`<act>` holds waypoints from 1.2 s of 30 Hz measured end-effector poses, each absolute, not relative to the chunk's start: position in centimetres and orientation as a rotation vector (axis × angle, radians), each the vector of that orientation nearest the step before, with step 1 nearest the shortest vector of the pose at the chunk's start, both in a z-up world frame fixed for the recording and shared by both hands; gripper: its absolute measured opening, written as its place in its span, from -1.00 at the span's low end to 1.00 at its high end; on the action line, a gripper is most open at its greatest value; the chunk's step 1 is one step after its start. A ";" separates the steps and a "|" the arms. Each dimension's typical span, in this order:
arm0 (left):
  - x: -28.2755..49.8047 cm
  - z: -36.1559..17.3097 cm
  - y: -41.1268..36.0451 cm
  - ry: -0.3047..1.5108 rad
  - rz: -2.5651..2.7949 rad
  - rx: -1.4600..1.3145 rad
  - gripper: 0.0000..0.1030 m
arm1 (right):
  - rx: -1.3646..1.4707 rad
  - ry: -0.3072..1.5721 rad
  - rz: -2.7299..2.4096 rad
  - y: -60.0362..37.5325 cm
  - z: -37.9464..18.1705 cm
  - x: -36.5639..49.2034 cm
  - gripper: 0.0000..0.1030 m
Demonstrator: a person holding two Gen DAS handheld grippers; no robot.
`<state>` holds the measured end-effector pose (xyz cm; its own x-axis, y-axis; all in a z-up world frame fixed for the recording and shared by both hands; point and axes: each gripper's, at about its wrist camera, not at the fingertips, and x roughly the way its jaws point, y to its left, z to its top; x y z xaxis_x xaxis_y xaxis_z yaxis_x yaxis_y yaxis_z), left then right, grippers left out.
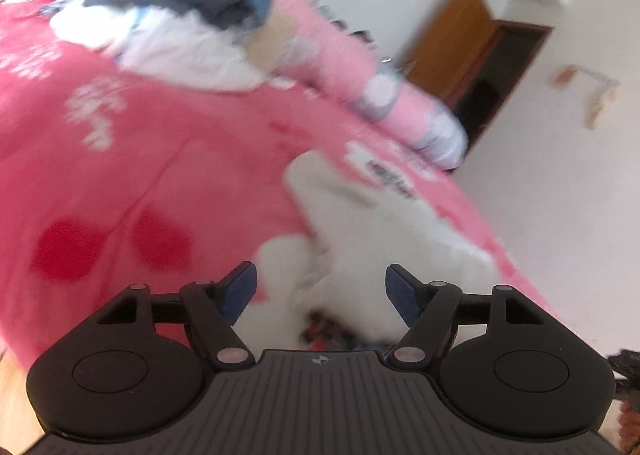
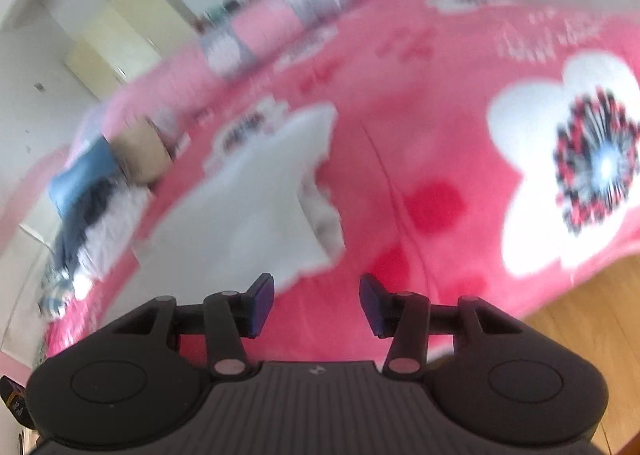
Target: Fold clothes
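A folded white garment (image 1: 384, 231) lies on the pink flowered blanket (image 1: 160, 159) just ahead of my left gripper (image 1: 321, 287). Its blue pads stand apart with nothing pressed between them, the white cloth lying beyond and below. In the right wrist view the same white garment (image 2: 264, 199) lies ahead and to the left of my right gripper (image 2: 317, 297), which is open over bare pink blanket (image 2: 400, 135). A pile of clothes (image 1: 168, 15), white, dark and blue, sits further back on the bed. Both views are blurred.
A rolled pink and grey quilt (image 1: 400, 95) lies along the bed's far edge. A brown door (image 1: 460, 39) stands in the white wall beyond. Wooden floor (image 2: 580, 319) shows past the blanket's right edge. A pale cabinet (image 2: 120, 27) stands at the back left.
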<state>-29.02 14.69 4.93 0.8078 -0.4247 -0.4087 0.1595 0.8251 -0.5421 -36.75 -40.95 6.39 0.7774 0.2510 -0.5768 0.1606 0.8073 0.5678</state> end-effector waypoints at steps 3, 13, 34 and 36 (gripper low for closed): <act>-25.8 4.7 13.9 0.641 -0.371 -0.585 0.39 | 0.665 0.666 0.090 -40.4 6.6 -34.3 -0.03; -19.9 2.7 14.2 0.791 -0.435 -0.776 0.26 | 0.809 0.739 0.104 -43.9 3.6 -27.8 -0.03; -20.8 3.5 14.3 0.720 -0.455 -0.763 -0.03 | 0.893 0.684 0.216 -44.8 3.3 -26.0 -0.25; -20.8 3.4 14.1 0.725 -0.461 -0.761 -0.03 | 0.895 0.692 0.225 -44.6 3.3 -26.1 -0.25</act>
<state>-20.81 14.13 3.40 0.6697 -0.6130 -0.4192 0.1194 0.6460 -0.7540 -26.12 -44.59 3.34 0.7634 0.4552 -0.4583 0.0985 0.6191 0.7791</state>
